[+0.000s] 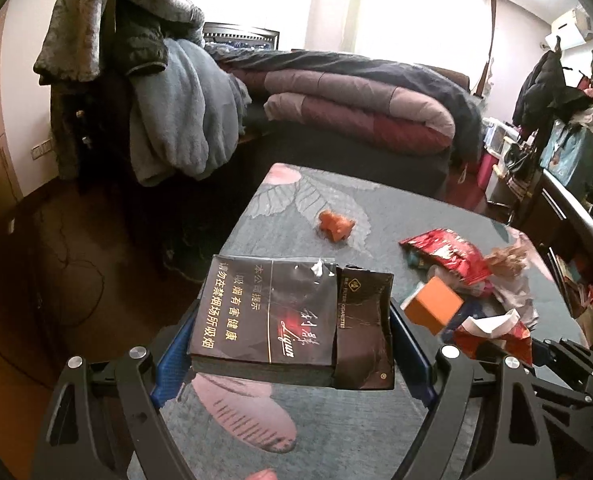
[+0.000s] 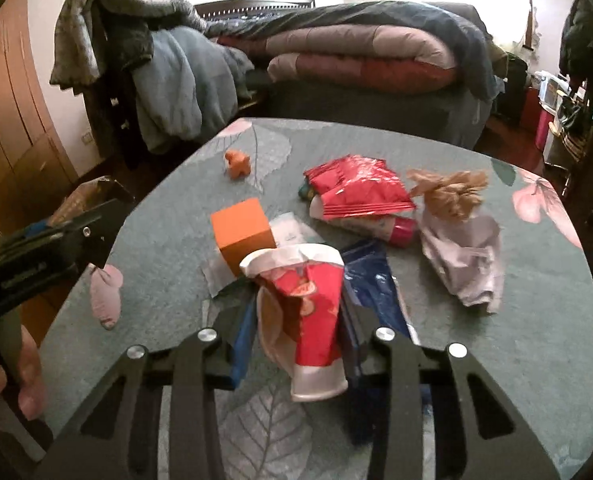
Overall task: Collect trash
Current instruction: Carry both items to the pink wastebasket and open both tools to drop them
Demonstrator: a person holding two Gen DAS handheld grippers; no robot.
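Both my grippers hold trash above a cluttered worktop (image 2: 496, 360) in a bedroom.

My left gripper (image 1: 292, 320) has its jaws wide around a glossy black cigarette carton (image 1: 272, 316), flat and rectangular. My right gripper (image 2: 296, 336) has its jaws pinched on a crumpled red-and-white paper cup (image 2: 304, 312). The teal, leaf-printed cloth carries an orange box (image 2: 242, 232), red foil wrappers (image 2: 356, 192) and crumpled paper (image 2: 464, 256). Only the left view shows the wall air conditioner (image 1: 572, 26). A folded quilt (image 2: 360, 56) lies on the bed behind.
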